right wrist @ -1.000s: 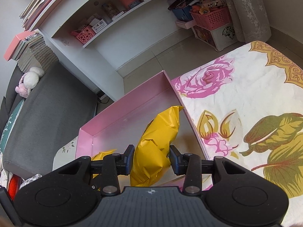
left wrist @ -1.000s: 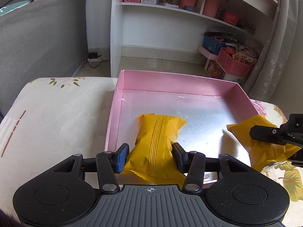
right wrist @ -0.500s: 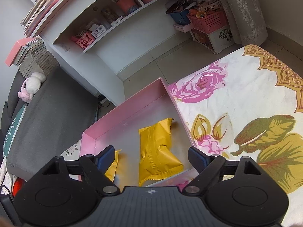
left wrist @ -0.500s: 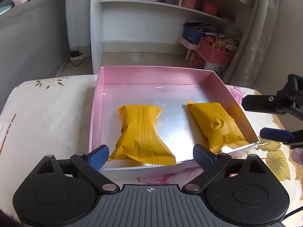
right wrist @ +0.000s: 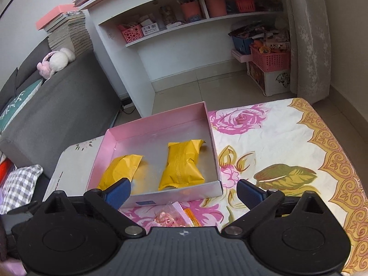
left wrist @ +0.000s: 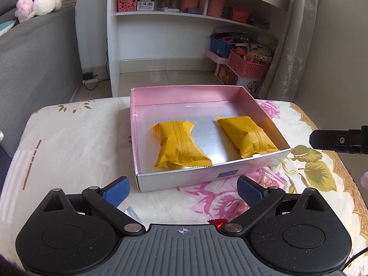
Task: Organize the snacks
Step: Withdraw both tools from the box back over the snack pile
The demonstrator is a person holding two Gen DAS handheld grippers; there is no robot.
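Pink box (left wrist: 250, 96) holds two yellow snack packets (left wrist: 179, 145) side by side; both grippers' fingers (left wrist: 115, 187) spread wide, empty.

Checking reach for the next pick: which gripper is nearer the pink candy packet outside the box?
Right. The pink candy packet lies between the right gripper's open fingers; the left gripper sits left of it.

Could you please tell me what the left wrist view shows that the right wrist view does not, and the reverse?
Only the left wrist view shows the right gripper from outside and a red wrapper. Only the right wrist view shows the stacked books and a checked cushion. Both show the pink box holding two yellow packets, and open jaws.
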